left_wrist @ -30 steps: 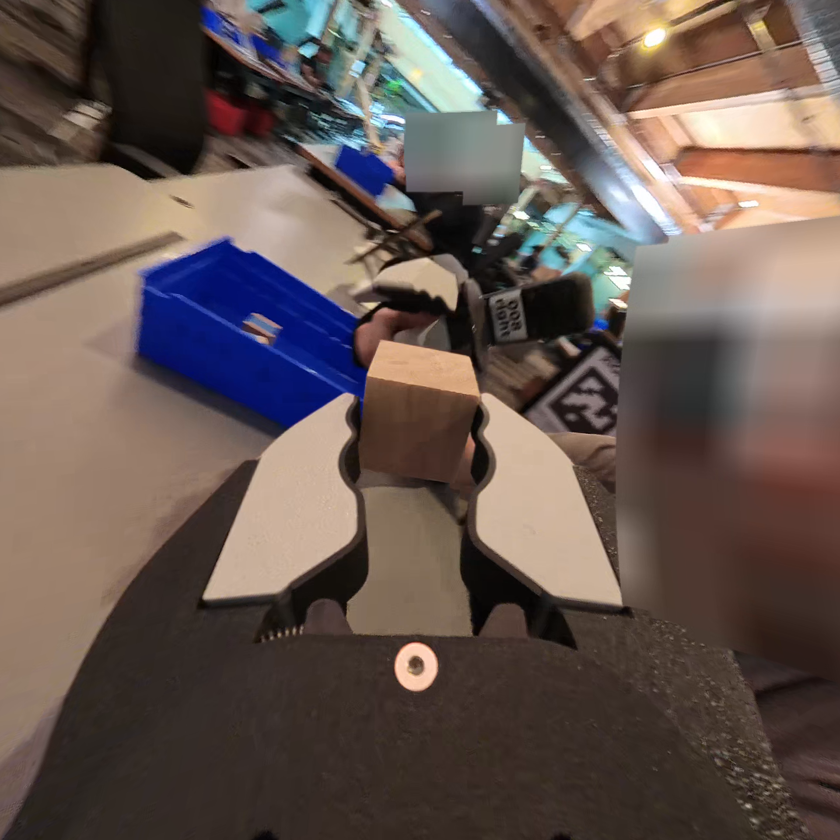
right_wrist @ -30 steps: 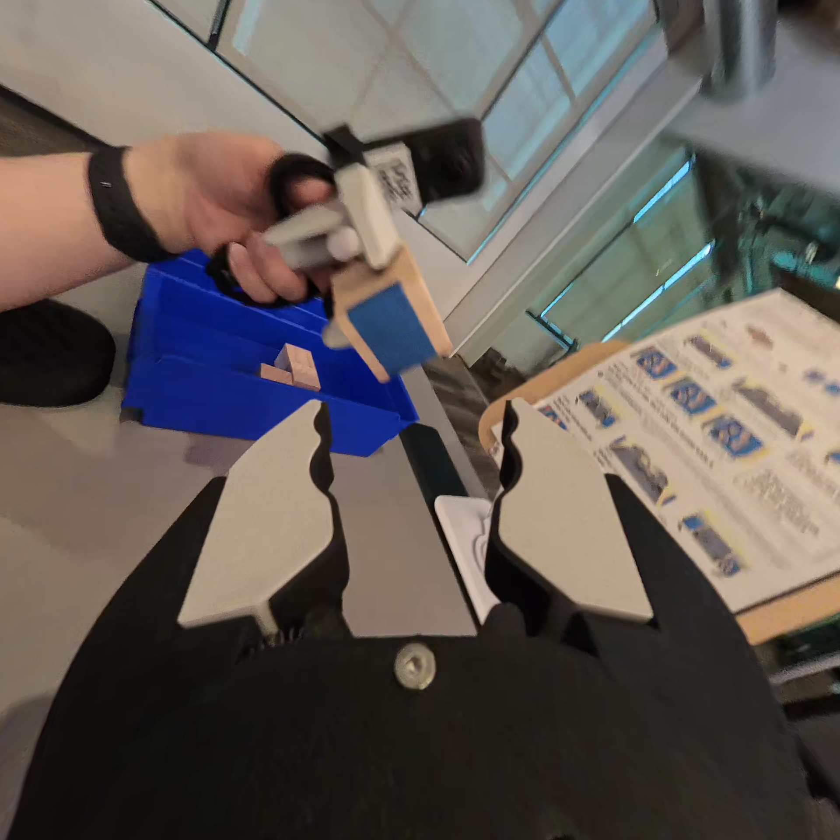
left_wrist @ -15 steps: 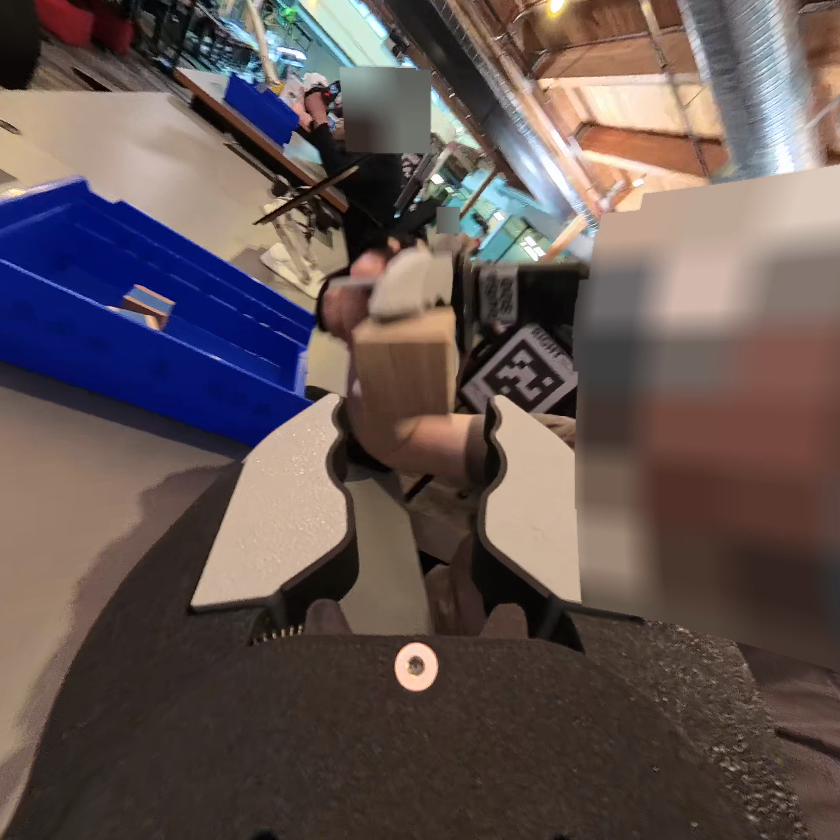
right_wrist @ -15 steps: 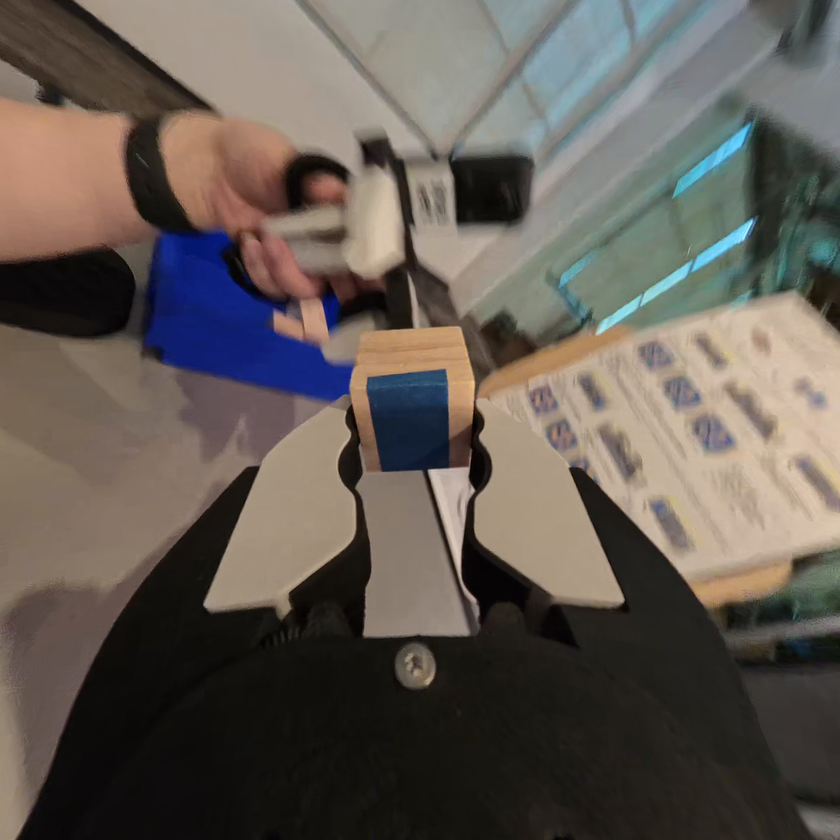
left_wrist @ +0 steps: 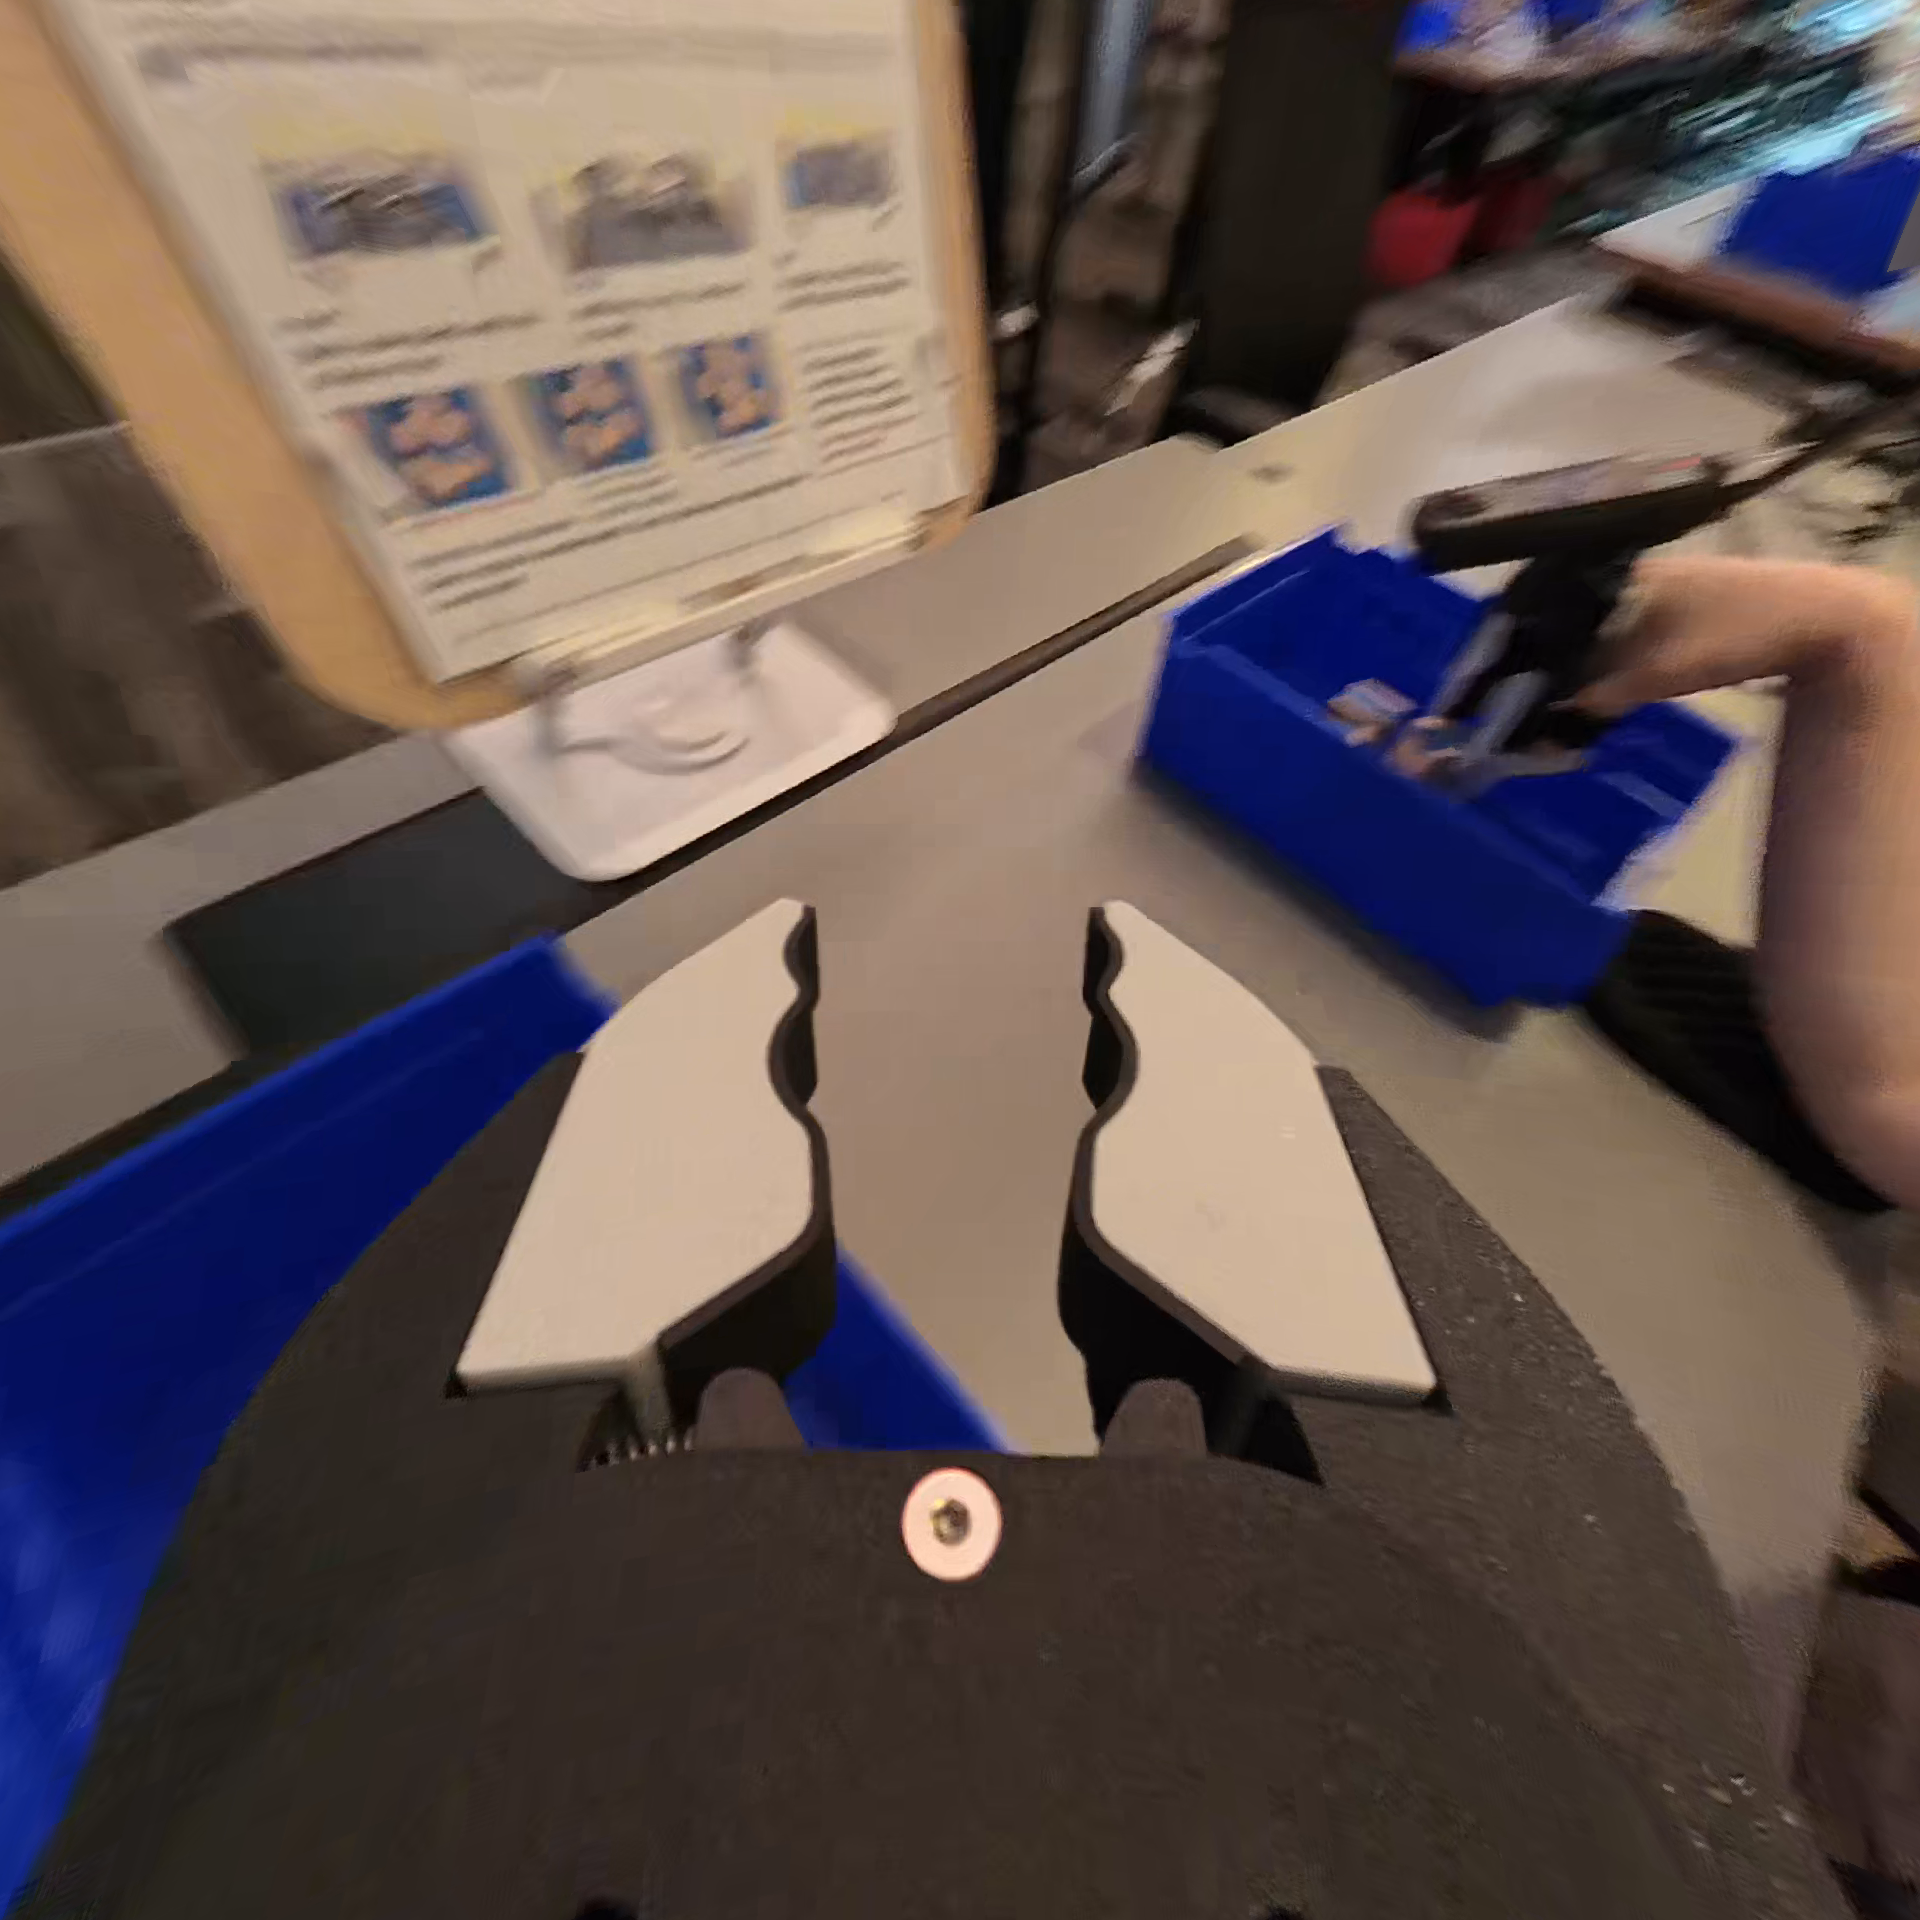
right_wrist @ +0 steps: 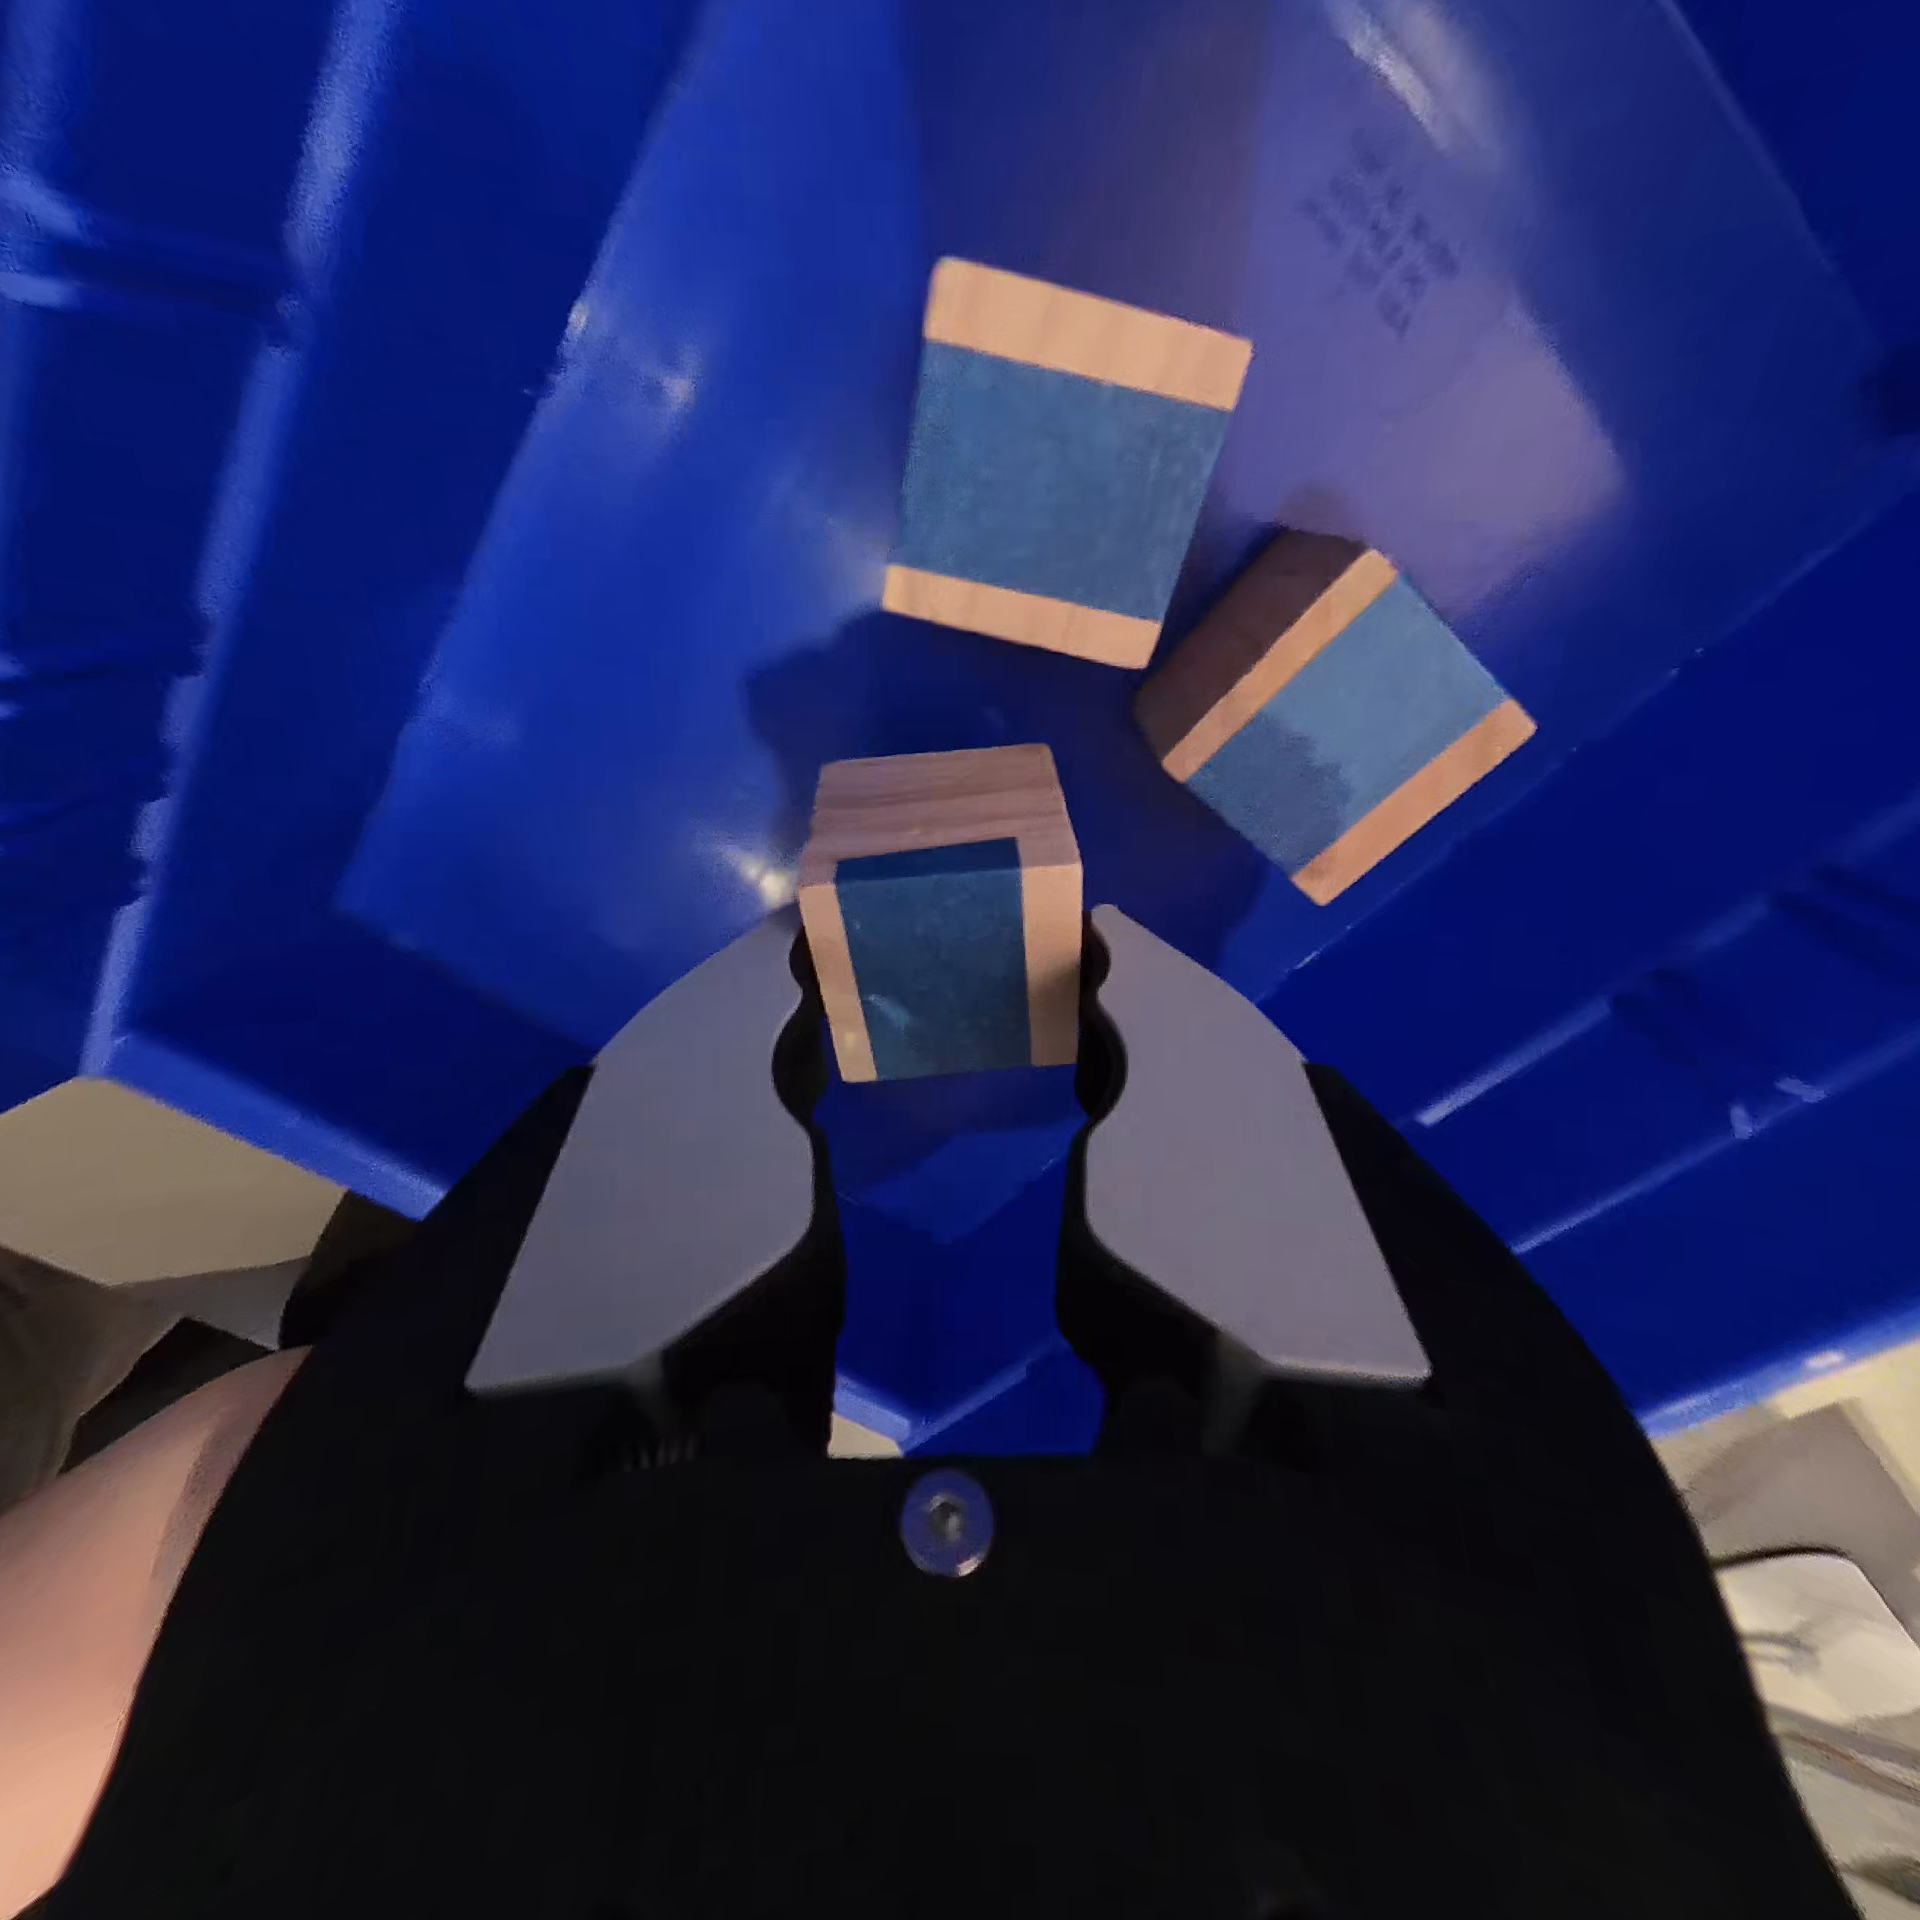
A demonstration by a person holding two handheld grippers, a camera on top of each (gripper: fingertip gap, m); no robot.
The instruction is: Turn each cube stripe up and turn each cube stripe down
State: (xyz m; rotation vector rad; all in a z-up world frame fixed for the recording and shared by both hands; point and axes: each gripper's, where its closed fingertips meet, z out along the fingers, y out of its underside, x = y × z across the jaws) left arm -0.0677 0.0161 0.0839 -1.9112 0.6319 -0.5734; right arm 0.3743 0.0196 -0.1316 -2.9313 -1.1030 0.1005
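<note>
A wooden cube [right_wrist: 940, 914] with a blue stripe is pinched between the jaws of the right hand-held gripper [right_wrist: 940, 961], its striped face turned toward the camera. A second ago this cube was held by the left hand-held gripper [left_wrist: 948, 971], and half a second ago the right one was closed on it in mid-air; it has since been carried over and into a blue bin [right_wrist: 520, 520]. Whether it already rests on the bin floor cannot be told.

Two more cubes lie on that floor, just beyond the held one. The farther cube [right_wrist: 1065, 462] and the cube to its right [right_wrist: 1335, 727] both show their stripe upward, and they sit just beside each other, corners nearly touching.

The left hand-held gripper is now spread and empty above the grey worktop [left_wrist: 1039, 810]. A second blue bin [left_wrist: 260, 1195] lies under its left side. Across the worktop, in the blurred left view, the right hand-held gripper is seen dipped into the far bin beside a person's forearm [left_wrist: 1818, 831]. An instruction board [left_wrist: 540, 332] stands at the worktop's far edge.

The handover appears finished; setting this cube down stripe up seems to be the step in hand.
</note>
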